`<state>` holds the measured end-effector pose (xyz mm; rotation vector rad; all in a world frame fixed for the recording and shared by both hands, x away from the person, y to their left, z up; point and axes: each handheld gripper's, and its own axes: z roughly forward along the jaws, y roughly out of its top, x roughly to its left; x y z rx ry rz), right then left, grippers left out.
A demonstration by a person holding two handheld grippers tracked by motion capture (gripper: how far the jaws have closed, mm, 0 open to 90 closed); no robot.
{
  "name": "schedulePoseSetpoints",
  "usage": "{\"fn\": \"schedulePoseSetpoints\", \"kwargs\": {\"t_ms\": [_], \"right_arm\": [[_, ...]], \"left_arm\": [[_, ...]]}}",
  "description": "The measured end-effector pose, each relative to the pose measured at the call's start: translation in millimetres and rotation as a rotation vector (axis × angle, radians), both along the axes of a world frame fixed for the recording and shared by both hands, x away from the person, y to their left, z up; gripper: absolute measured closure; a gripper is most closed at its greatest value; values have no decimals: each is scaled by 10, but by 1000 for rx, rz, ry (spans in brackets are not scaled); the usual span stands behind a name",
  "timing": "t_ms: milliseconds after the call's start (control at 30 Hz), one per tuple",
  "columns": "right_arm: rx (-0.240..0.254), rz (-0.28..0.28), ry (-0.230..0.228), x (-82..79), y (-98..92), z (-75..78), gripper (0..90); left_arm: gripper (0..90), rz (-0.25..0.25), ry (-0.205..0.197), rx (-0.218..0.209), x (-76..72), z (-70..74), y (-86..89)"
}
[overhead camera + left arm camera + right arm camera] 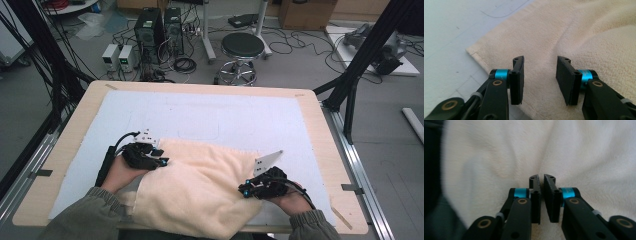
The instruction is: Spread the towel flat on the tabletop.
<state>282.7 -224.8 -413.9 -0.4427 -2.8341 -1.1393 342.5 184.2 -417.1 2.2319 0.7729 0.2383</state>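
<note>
A cream, plain-woven towel (200,190) is lying toward the near edge of the bench (320,130), its terry surface showing no print or stripe. The bench is showing a pale wood rim around a white mat (210,112) marked with faint grey outlines. The left hand-held gripper (162,162) is showing black jaws, a turquoise ring behind each pad and brass-coloured rivets; the right hand-held gripper (245,190) is wearing the same black, turquoise and brass. Each is carrying a light grey plate on top. The person's sleeves (85,217) are showing olive green. A black stool (242,47) is standing on the grey floor beyond the far edge.
</note>
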Motion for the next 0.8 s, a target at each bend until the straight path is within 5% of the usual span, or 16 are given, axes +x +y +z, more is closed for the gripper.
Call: {"fn": "schedulePoseSetpoints", "kwargs": {"t_ms": [167,200,267,467,533,800], "right_arm": [[62,-123,-69,105,-129,141,639],[49,-192,-122,210,-156,159,604],[33,-221,-134,271,-165,144,596],[-81,-286,-96,546,-111,-98,509],[-104,-282,-88,577,-67,-166,518],[-64,-308,-81,639,-94,-186,803]], "left_arm": [[592,42,-30,-38,62,35,42],[599,55,-33,-38,90,32,60],[600,81,-35,-30,142,4,83],[532,74,-3,37,215,-155,-2],[538,77,-11,46,214,-153,-9],[744,95,-37,63,196,-149,-36]]}}
